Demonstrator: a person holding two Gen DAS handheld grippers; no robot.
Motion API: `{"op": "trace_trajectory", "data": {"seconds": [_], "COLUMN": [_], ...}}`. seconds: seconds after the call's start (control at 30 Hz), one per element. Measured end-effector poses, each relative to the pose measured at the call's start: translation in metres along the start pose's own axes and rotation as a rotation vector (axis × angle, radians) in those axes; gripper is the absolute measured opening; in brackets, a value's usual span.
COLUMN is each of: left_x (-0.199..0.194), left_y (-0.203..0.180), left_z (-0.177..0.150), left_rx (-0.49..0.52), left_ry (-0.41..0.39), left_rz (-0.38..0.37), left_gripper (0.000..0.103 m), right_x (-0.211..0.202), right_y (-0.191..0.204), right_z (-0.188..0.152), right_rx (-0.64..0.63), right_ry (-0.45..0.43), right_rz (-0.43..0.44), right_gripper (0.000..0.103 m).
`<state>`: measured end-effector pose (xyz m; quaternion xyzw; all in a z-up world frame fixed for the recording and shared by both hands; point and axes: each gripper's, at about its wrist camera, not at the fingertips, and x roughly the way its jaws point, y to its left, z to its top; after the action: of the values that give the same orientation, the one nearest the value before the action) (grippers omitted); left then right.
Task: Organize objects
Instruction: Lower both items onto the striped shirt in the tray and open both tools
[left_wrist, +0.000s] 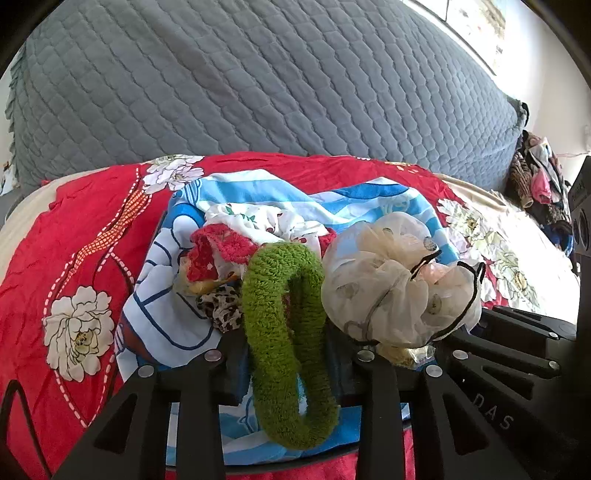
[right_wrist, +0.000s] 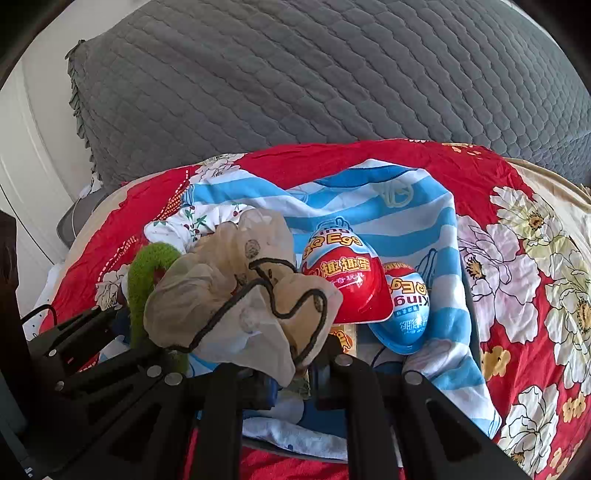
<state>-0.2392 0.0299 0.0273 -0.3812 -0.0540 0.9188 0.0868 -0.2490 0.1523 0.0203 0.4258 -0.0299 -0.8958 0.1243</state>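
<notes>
A fuzzy green scrunchie (left_wrist: 284, 332) lies between the fingers of my left gripper (left_wrist: 288, 356), which stands open around it. A cream sheer scrunchie with black edging (left_wrist: 399, 284) sits to its right; in the right wrist view it (right_wrist: 236, 295) rests over my right gripper (right_wrist: 284, 363), whose jaws stand apart, and I cannot tell if they grip it. Red crochet (left_wrist: 218, 247) and leopard-print (left_wrist: 221, 302) hair ties lie on a blue-striped cloth (left_wrist: 258, 192). Two King Egg candy packs, red (right_wrist: 343, 280) and blue (right_wrist: 406, 314), lie right of the cream scrunchie.
Everything sits on a red floral bedsheet (left_wrist: 74, 240). A grey quilted pillow (left_wrist: 240, 81) stands behind. A pile of clothes (left_wrist: 539, 181) lies at the far right, next to a dark box (left_wrist: 580, 206). The other gripper's black frame (right_wrist: 85, 332) shows at the left.
</notes>
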Motion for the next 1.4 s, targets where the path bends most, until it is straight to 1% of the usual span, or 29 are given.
{"op": "trace_trajectory", "data": {"seconds": [0.07, 0.2, 0.23, 0.4, 0.43, 0.57, 0.73, 0.97, 1.1, 1.33, 1.4], "left_x": [0.0, 0.002, 0.001, 0.003, 0.003, 0.002, 0.001, 0.001, -0.001, -0.007, -0.008], "left_y": [0.001, 0.001, 0.0, 0.002, 0.002, 0.005, 0.006, 0.007, 0.008, 0.01, 0.011], "left_z": [0.0, -0.001, -0.002, -0.004, -0.005, -0.006, -0.01, -0.013, -0.014, -0.017, -0.018], "left_rx": [-0.003, 0.002, 0.003, 0.0, -0.001, -0.009, -0.01, -0.016, -0.015, -0.022, -0.021], "left_ry": [0.003, 0.006, 0.005, 0.011, 0.011, 0.011, 0.014, 0.019, 0.019, 0.016, 0.018], "left_rz": [0.002, 0.008, 0.011, 0.019, 0.02, 0.024, 0.024, 0.025, 0.025, 0.023, 0.022], "left_gripper": [0.041, 0.045, 0.049, 0.053, 0.055, 0.058, 0.063, 0.074, 0.075, 0.077, 0.077], "right_x": [0.001, 0.001, 0.001, 0.0, 0.0, -0.001, -0.003, -0.006, -0.008, -0.014, -0.015], "right_y": [-0.001, -0.002, -0.002, -0.004, -0.004, -0.007, -0.01, -0.011, -0.013, -0.011, -0.011], "right_z": [0.0, -0.001, -0.001, -0.004, -0.005, -0.008, -0.01, -0.011, -0.012, -0.016, -0.016], "right_rx": [0.005, 0.004, 0.005, 0.008, 0.008, 0.017, 0.026, 0.025, 0.032, 0.026, 0.024], "right_ry": [0.0, 0.003, 0.002, 0.008, 0.008, 0.014, 0.015, 0.014, 0.017, 0.022, 0.022], "right_rz": [0.002, -0.002, -0.003, -0.009, -0.012, -0.025, -0.031, -0.038, -0.039, -0.043, -0.043], "right_gripper": [0.014, 0.014, 0.014, 0.015, 0.015, 0.025, 0.028, 0.032, 0.037, 0.039, 0.043]}}
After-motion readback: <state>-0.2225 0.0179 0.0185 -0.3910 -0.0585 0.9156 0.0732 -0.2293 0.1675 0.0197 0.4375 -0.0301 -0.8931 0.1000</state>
